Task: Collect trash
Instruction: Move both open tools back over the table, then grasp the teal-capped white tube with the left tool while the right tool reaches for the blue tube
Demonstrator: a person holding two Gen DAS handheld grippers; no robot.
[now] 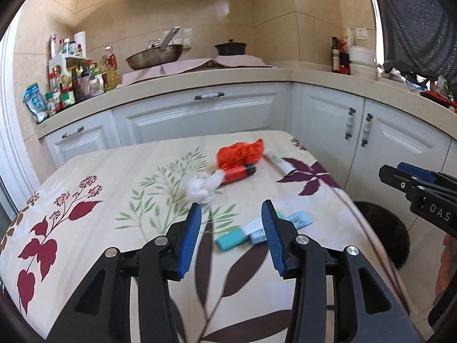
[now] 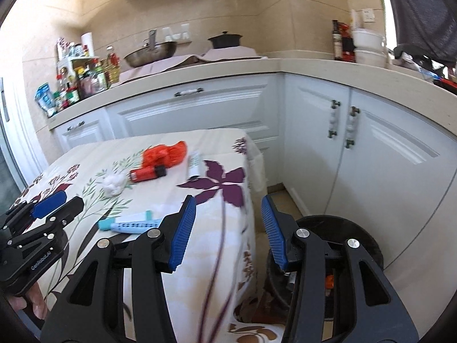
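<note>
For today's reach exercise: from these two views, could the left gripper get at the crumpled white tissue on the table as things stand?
Probably yes. The left gripper is empty with its jaws apart, and the white tissue lies just beyond its fingertips on the tablecloth, with nothing between them.

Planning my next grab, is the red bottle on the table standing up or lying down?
Lying down. The red bottle rests on its side on the table, black cap pointing right, between the white tissue and the orange bag.

Bright daylight floods both views — glare whitens the upper right corner, fisheye bends the edges, and motion blur softens the tablecloth [image 1: 85, 171].
</note>
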